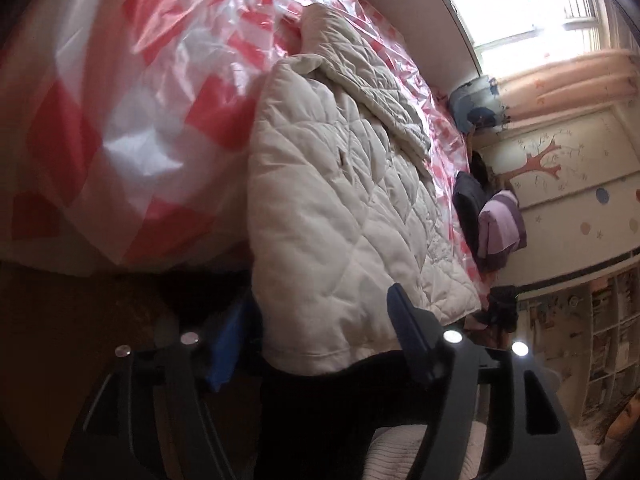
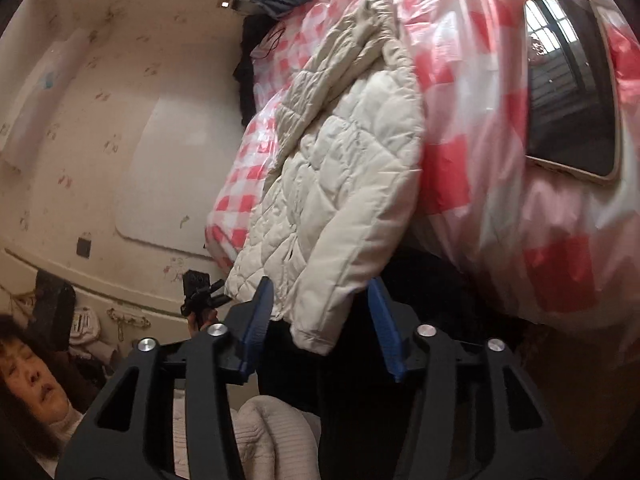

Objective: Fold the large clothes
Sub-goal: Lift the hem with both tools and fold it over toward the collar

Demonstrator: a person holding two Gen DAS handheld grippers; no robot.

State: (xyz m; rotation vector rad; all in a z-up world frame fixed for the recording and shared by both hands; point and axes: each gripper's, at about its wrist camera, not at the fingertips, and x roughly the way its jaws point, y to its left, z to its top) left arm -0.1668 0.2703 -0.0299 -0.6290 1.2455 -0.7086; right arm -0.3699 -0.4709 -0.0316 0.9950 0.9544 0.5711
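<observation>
No writing is legible. The cream quilted puffer jacket (image 1: 340, 208) (image 2: 340, 184) lies on the red-and-white checked plastic sheet (image 1: 120, 112) (image 2: 480, 152), its hem overhanging the sheet's edge. The left gripper (image 1: 316, 320) and right gripper (image 2: 320, 304) both stand released, their blue-padded fingers straddling that hem.

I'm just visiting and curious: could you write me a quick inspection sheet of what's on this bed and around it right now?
Surface: bed under a red-and-white checked plastic sheet.
Job's things: cream quilted jacket lying on the sheet, its hem hanging over the near edge.
Clutter: tablet on the sheet; purple and dark clothes at the far side.
Grippers: left gripper and right gripper both open, fingers either side of the hem.
Cables: a thin dark cord on the sheet.
Surroundings: window, tree wall sticker, shelves.
</observation>
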